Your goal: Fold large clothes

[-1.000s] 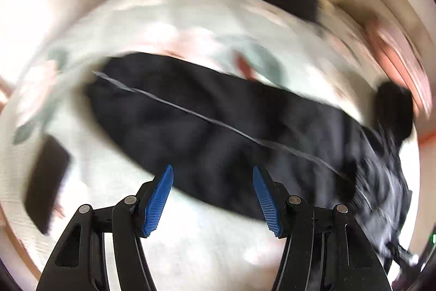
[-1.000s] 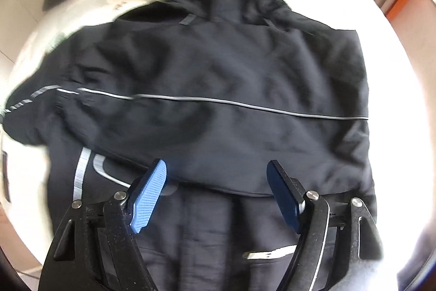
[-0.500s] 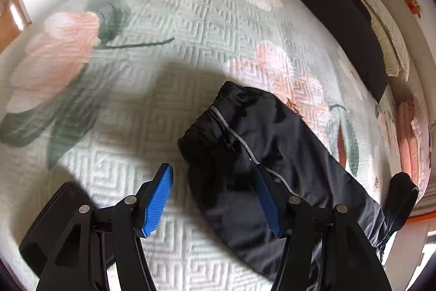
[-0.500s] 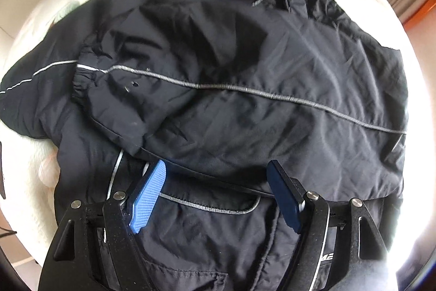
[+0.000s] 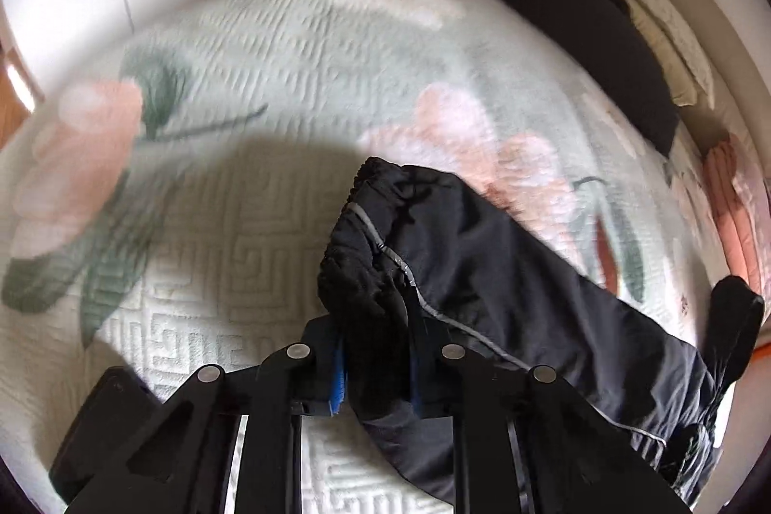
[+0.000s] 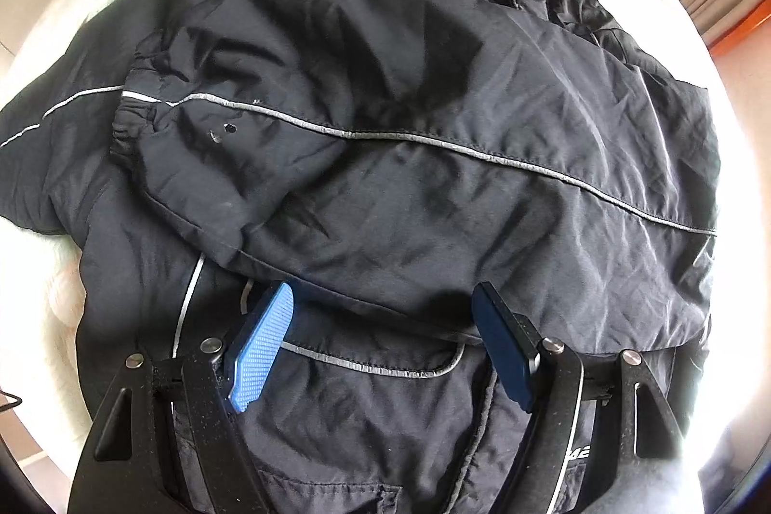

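Bed with floral quilted cover (image 5: 270, 46); black jacket (image 6: 433, 128) lies on it, dark folded garment (image 5: 578, 27) beyond the jacket.

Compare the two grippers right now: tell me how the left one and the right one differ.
The left gripper has just been closing and its fingers now pinch the cuff end of the black jacket's sleeve; the right gripper is open and grips nothing. The left works at the sleeve's end over the floral quilt; the right hovers over the jacket's body, below the other, folded-over sleeve. Both have blue pads on black fingers and point downward.

No lettering on the jacket (image 6: 433, 186) reads clearly.
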A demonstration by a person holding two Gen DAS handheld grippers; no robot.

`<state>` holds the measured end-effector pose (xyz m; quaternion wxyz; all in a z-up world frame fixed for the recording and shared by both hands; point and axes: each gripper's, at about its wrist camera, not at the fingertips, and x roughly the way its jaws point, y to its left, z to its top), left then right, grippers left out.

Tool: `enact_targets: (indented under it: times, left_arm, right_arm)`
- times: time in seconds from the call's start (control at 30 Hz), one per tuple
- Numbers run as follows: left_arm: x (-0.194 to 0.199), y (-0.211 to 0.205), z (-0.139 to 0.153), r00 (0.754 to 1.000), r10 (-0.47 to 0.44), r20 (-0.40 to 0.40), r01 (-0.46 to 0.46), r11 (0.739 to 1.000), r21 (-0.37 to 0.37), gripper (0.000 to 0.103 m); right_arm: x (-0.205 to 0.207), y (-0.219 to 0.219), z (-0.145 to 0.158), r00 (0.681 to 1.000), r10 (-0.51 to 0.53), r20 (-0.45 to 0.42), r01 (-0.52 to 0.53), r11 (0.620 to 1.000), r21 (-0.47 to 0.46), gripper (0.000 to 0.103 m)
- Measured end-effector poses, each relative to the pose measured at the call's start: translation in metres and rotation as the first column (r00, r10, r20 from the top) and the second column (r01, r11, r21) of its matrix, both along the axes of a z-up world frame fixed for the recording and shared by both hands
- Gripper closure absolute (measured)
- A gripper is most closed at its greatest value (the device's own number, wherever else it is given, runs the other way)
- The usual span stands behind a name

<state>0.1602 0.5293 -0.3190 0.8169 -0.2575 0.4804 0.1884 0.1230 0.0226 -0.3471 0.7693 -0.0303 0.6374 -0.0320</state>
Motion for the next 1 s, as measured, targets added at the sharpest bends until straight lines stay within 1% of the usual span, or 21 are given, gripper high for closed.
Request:
enact_targets:
  times: [0.07, 0.17, 0.27, 0.37, 0.47, 0.5, 0.6, 0.67, 0.7, 0.73, 0.77, 0.8, 0.9, 0.93, 0.97, 1.0]
  left_arm:
    - [-0.002, -0.015, 0.019, 0.999, -0.031, 0.029, 0.03, 0.999, 0.038, 0.084]
    - [-0.002, -0.049, 0.051, 0.992, -0.1, 0.074, 0.093, 0.991, 0.097, 0.085]
    - [-0.002, -0.094, 0.084, 0.973, -0.197, 0.12, 0.179, 0.973, 0.149, 0.085]
    - [-0.002, -0.147, 0.111, 0.941, -0.298, 0.159, 0.269, 0.946, 0.179, 0.085]
    - [-0.003, -0.207, 0.134, 0.896, -0.401, 0.19, 0.364, 0.91, 0.2, 0.085]
    - [-0.002, -0.229, 0.141, 0.878, -0.437, 0.196, 0.398, 0.894, 0.207, 0.085]
    - [-0.003, -0.292, 0.154, 0.816, -0.536, 0.217, 0.497, 0.842, 0.212, 0.085]
    - [-0.005, -0.338, 0.158, 0.769, -0.6, 0.22, 0.56, 0.799, 0.218, 0.085]
    - [-0.006, -0.356, 0.158, 0.75, -0.623, 0.221, 0.584, 0.781, 0.219, 0.085]
    - [-0.007, -0.374, 0.157, 0.73, -0.647, 0.22, 0.61, 0.762, 0.216, 0.085]
    - [-0.009, -0.394, 0.154, 0.699, -0.68, 0.222, 0.648, 0.733, 0.205, 0.085]
    - [-0.011, -0.414, 0.15, 0.68, -0.699, 0.22, 0.673, 0.715, 0.191, 0.085]
    - [-0.017, -0.464, 0.135, 0.629, -0.749, 0.207, 0.731, 0.661, 0.169, 0.086]
    - [-0.018, -0.484, 0.127, 0.615, -0.767, 0.185, 0.747, 0.641, 0.175, 0.086]
    - [-0.017, -0.499, 0.121, 0.607, -0.777, 0.169, 0.756, 0.629, 0.181, 0.086]
    - [-0.019, -0.517, 0.113, 0.592, -0.792, 0.151, 0.77, 0.611, 0.184, 0.085]
  right_arm:
    - [0.0, -0.004, 0.001, 1.0, -0.009, 0.005, 0.009, 1.0, 0.015, 0.024]
    - [-0.003, -0.011, 0.004, 1.0, -0.028, 0.009, 0.027, 0.999, 0.036, 0.024]
    - [-0.005, -0.023, 0.007, 0.999, -0.046, 0.018, 0.044, 0.997, 0.065, 0.024]
    - [-0.01, -0.034, 0.013, 0.998, -0.058, 0.025, 0.055, 0.995, 0.086, 0.024]
    - [-0.015, -0.052, 0.018, 0.997, -0.061, 0.038, 0.057, 0.994, 0.094, 0.024]
    - [-0.018, -0.058, 0.021, 0.997, -0.062, 0.04, 0.058, 0.994, 0.096, 0.024]
    - [-0.022, -0.077, 0.029, 0.996, -0.068, 0.049, 0.063, 0.993, 0.101, 0.024]
    - [-0.026, -0.094, 0.032, 0.996, -0.077, 0.053, 0.071, 0.992, 0.106, 0.024]
    - [-0.029, -0.103, 0.034, 0.995, -0.084, 0.055, 0.077, 0.991, 0.108, 0.024]
    - [-0.031, -0.111, 0.035, 0.994, -0.088, 0.057, 0.081, 0.991, 0.105, 0.024]
    - [-0.033, -0.12, 0.036, 0.994, -0.091, 0.059, 0.085, 0.991, 0.099, 0.024]
    - [-0.035, -0.127, 0.037, 0.994, -0.094, 0.06, 0.088, 0.992, 0.095, 0.024]
    - [-0.042, -0.147, 0.038, 0.993, -0.106, 0.06, 0.099, 0.99, 0.105, 0.024]
    - [-0.044, -0.152, 0.038, 0.992, -0.109, 0.06, 0.103, 0.989, 0.104, 0.024]
    - [-0.046, -0.157, 0.038, 0.992, -0.114, 0.059, 0.107, 0.989, 0.103, 0.024]
    - [-0.049, -0.164, 0.036, 0.991, -0.12, 0.057, 0.114, 0.988, 0.102, 0.024]
